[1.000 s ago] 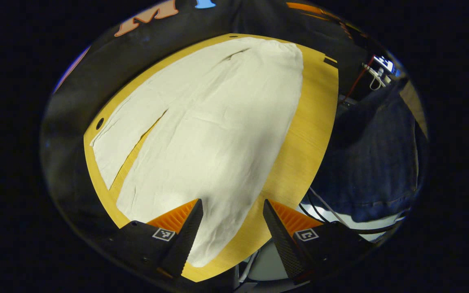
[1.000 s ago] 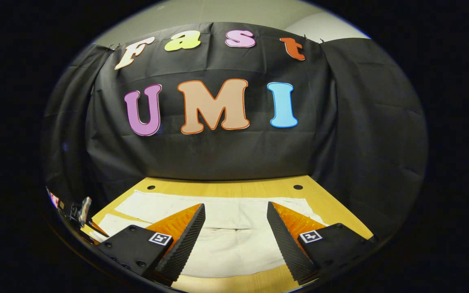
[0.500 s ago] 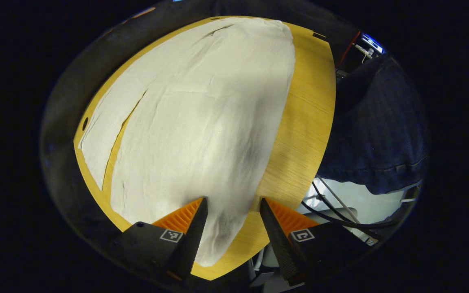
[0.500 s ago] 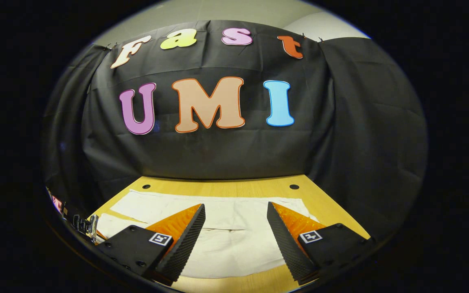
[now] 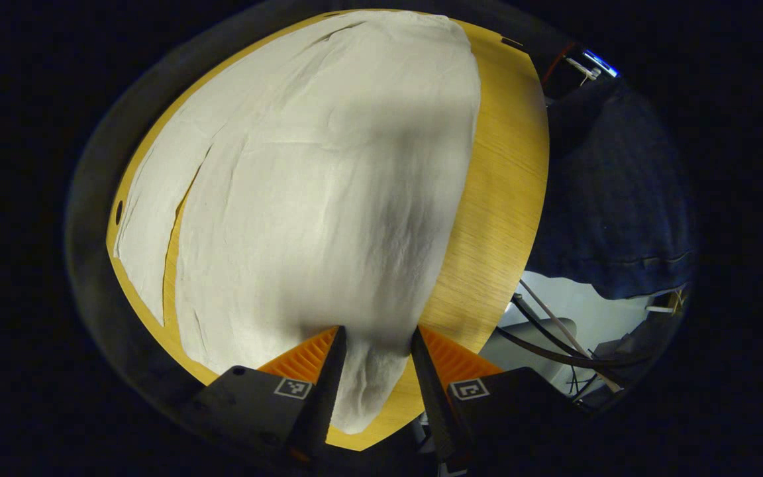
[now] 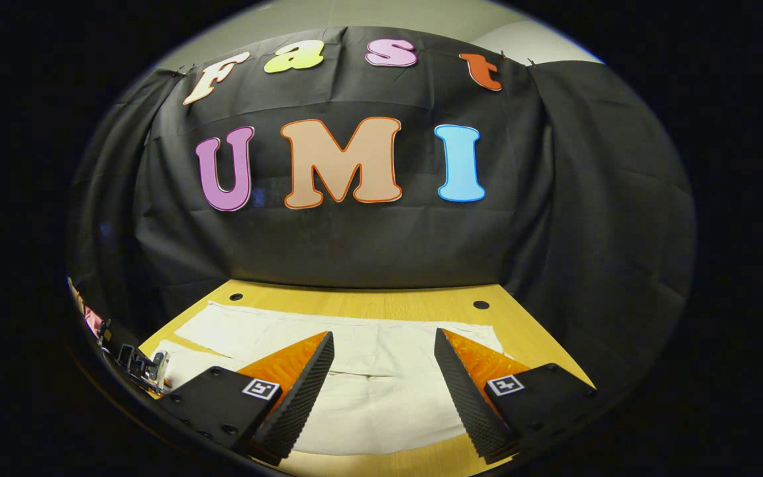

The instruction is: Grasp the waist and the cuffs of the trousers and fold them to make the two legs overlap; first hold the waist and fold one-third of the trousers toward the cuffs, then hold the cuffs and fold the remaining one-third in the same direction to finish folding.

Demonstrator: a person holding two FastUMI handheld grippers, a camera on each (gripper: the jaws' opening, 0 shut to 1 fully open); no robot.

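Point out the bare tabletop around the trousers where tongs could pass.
Bare table: a strip between the trousers and the person-side edge, and a band between them and the booth wall. A thin sliver splits the legs. The rest lies under cloth.

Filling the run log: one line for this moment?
stage: pre-grasp | left gripper: open, straddling trousers cuff | right gripper: open above trousers | table

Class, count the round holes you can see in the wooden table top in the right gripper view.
2. One hole sits near the table's far-left corner, the other hole near its far-right corner. The trousers may hide others.
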